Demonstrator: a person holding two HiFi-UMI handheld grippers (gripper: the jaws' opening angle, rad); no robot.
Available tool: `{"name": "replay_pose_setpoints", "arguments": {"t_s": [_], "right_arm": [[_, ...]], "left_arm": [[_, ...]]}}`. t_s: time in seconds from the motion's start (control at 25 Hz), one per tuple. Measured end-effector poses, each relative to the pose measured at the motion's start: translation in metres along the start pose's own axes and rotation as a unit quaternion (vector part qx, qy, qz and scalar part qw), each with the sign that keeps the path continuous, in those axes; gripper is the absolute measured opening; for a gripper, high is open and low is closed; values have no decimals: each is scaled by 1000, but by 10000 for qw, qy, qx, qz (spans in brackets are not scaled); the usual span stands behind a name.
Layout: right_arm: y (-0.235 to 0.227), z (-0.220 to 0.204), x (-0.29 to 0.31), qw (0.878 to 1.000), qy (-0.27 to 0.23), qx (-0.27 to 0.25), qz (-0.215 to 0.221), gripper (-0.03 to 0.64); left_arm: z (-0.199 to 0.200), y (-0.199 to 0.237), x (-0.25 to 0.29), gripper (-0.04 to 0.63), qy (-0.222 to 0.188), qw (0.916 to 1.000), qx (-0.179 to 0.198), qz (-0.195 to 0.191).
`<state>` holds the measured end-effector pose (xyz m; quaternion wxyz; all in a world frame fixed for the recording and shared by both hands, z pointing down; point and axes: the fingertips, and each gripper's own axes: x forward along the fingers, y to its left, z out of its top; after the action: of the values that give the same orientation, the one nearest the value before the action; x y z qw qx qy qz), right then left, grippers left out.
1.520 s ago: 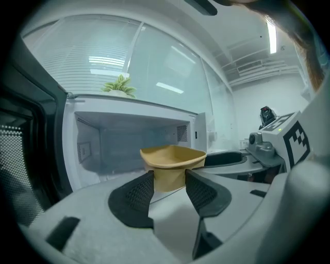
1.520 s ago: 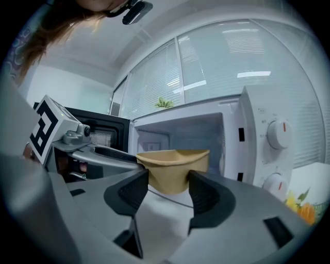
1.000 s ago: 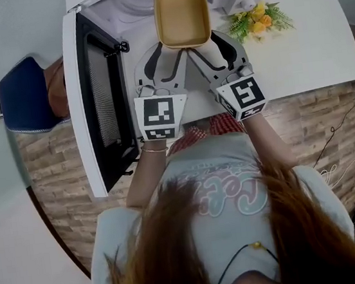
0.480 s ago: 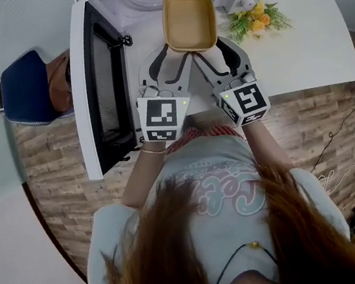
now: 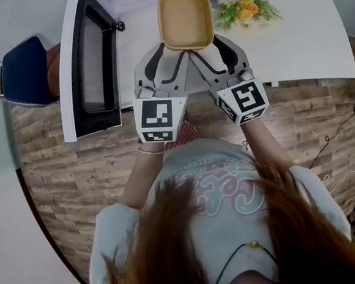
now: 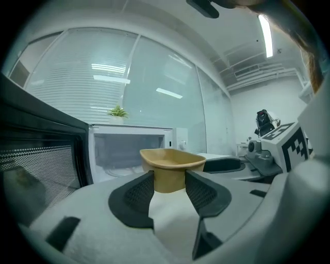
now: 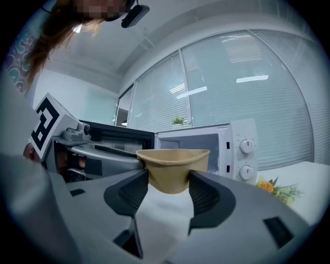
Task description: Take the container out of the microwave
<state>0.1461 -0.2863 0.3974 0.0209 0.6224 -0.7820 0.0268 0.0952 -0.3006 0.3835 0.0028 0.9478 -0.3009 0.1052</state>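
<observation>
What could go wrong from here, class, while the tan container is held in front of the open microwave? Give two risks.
1. The left gripper and right gripper both pinch only the near end of the container; its far end overhangs, so it may tip or slip.
2. The open microwave door juts out close beside the left gripper; a swing that way could knock it.

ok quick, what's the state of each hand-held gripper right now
left hand-held gripper: closed on the tan container, gripping its near end
right hand-held gripper: closed on the same container, also at its near end
</observation>
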Motion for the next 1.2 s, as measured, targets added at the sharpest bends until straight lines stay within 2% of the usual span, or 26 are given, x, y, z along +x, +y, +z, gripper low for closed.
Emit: {"name": "replay_pose_setpoints", "arguments": {"t_s": [0.44,1.2], "right_arm": [[24,7,-66,9994,-86,-116,313,233],[65,7,-169,9975,-188,-186,651,234]], "left_arm": [[5,-53,-52,187,-140,9993,-27,357],[1,-136,-131,186,-214,9971,20,735]]}}
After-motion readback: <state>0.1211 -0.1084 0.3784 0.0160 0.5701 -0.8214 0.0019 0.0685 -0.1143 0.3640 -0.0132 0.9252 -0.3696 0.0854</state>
